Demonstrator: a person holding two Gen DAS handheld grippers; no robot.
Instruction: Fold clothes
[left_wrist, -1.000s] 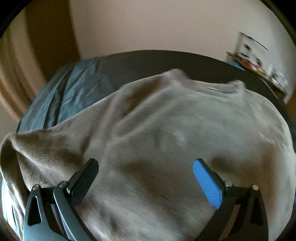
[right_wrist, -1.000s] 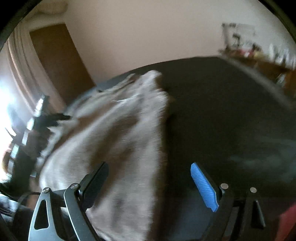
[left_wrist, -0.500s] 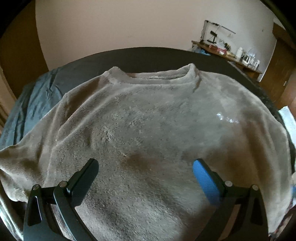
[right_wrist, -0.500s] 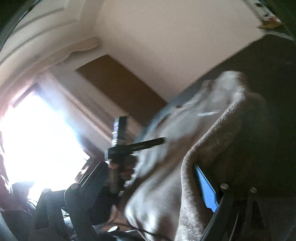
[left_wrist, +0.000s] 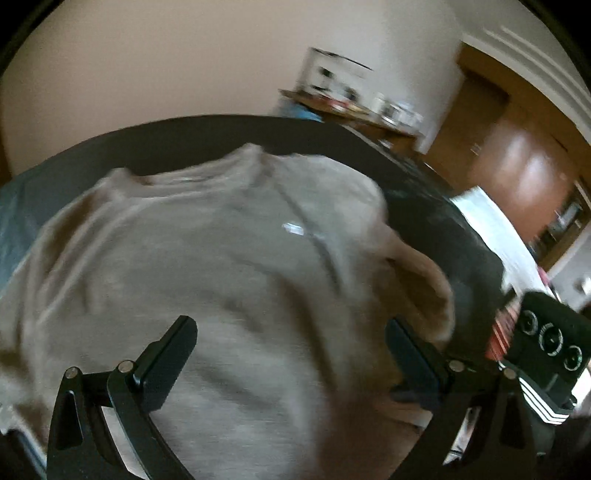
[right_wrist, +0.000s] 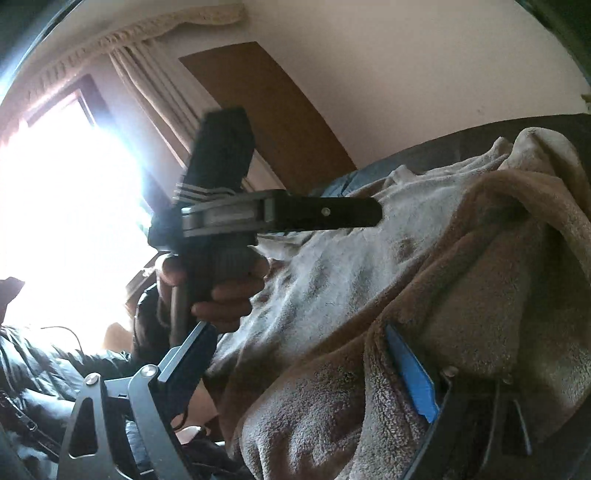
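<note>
A grey-beige fleece sweater (left_wrist: 207, 258) lies spread on a dark bed (left_wrist: 443, 206), collar at the far side. My left gripper (left_wrist: 291, 343) hovers open over its lower middle with nothing between the fingers. The sweater's right side (left_wrist: 417, 273) is lifted and curled inward. In the right wrist view my right gripper (right_wrist: 299, 365) is open, and a fold of the sweater (right_wrist: 480, 280) drapes over its blue-padded finger (right_wrist: 410, 373). There the left gripper (right_wrist: 354, 212) shows side-on above the cloth, held by a hand (right_wrist: 225, 299).
The right gripper's camera body (left_wrist: 546, 350) sits at the right edge of the left wrist view. A cluttered shelf (left_wrist: 351, 107) and wooden doors (left_wrist: 517, 170) stand beyond the bed. A bright window (right_wrist: 62, 206) with curtains and a person's dark sleeve (right_wrist: 55, 365) are on the left.
The left gripper's view has swung right. The sweater's right side, flat half a second ago, now curls up and inward. The right gripper stays under the draped fold, closer to the left gripper.
</note>
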